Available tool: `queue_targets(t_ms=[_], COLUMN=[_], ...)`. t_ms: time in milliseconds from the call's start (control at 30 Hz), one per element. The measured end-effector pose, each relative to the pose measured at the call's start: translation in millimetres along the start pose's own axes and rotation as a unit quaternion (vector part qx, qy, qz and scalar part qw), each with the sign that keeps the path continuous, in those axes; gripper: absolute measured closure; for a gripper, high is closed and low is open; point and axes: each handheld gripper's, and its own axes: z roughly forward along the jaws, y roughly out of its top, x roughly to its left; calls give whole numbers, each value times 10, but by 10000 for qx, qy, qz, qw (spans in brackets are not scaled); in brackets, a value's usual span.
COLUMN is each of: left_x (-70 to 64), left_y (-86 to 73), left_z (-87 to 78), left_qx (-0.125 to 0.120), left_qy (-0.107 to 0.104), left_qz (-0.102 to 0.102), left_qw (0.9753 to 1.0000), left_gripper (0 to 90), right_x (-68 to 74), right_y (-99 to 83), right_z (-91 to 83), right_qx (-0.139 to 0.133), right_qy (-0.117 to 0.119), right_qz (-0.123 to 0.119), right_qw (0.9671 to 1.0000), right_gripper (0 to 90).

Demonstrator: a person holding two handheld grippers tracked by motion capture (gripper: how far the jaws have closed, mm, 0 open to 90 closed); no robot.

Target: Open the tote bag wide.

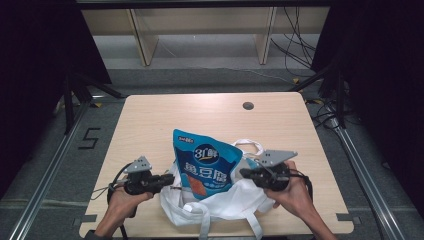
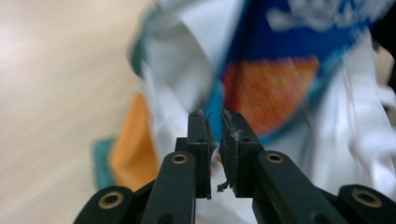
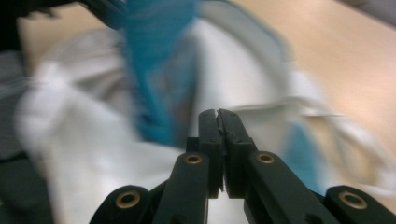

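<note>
While upright, snack pouch [image 1: 206, 165] sits btwn both grippers.

place: lab recording bay | my bench: bare wooden table [image 1: 150, 120] with cable hole [image 1: 248, 105] | around me: black curtains [image 1: 385, 75], aluminium rails [image 1: 47, 170], loose cables [image 1: 295, 45], floor marker "5" [image 1: 89, 138]

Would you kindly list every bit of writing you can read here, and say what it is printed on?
"3" inside the round logo on the blue snack pouch; the rest of the logo is unclear.
Large white characters below it: too blurred to read.
Small white print at the pouch's top left: too small.
"5" marked on the floor.
</note>
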Motion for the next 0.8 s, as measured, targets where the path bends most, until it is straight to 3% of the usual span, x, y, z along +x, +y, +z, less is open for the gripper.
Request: queue_targets(t_ms=[67, 100, 167, 200, 300, 333, 367, 467, 533, 567, 600, 667, 733, 767, 800], left_x=[60, 101, 183, 222, 307, 321, 339, 356, 406, 429, 413, 353, 282, 258, 221], left_y=[18, 19, -15, -29, -82, -95, -121, -207, -320, -326, -306, -254, -184, -157, -121], left_z=[57, 78, 192, 231, 307, 314, 316, 349, 388, 379, 369, 360, 285, 249, 201], left_qx=[28, 160, 286, 345, 458, 459, 495, 532, 439, 455, 503, 550, 424, 379, 281], left_qy=[20, 2, 86, 60, 117, 112, 116, 109, 57, -36, 26, 92, -2, -15, -10], left_qz=[-128, -106, -160, -250, -367, -408, -430, -516, -763, -824, -772, -551, -556, -508, -416], left_qw=[9999, 9998, 9994, 9991, 9982, 9980, 9978, 9972, 9961, 9955, 9957, 9969, 9976, 9980, 9987], left_gripper=[807, 810, 823, 834, 858, 864, 871, 885, 890, 890, 890, 875, 834, 828, 825], right_x=[-117, -137, -113, -89, -155, -237, -259, -346, -401, -424, -449, -459, -503, -454, -464], right_y=[-2, -17, -51, -93, -157, -165, -160, -170, -234, -260, -289, -299, -250, -201, -157], right_z=[107, 184, 332, 446, 661, 718, 757, 895, 949, 950, 958, 918, 812, 746, 661], right_qx=[209, 338, 654, 807, 927, 1104, 1175, 1349, 1413, 1548, 1572, 1391, 1099, 816, 744], right_qy=[201, 296, 628, 677, 338, 139, 45, 15, -16, -35, -89, -38, -116, 134, 281], right_qz=[143, 112, 84, 161, 261, -70, 19, 50, -2, 93, 59, 372, 135, 361, 261], right_qw=[9995, 9989, 9958, 9943, 9948, 9938, 9931, 9909, 9900, 9879, 9875, 9896, 9938, 9959, 9965], right_gripper=[888, 889, 893, 899, 900, 900, 900, 900, 900, 900, 900, 900, 900, 900, 900])
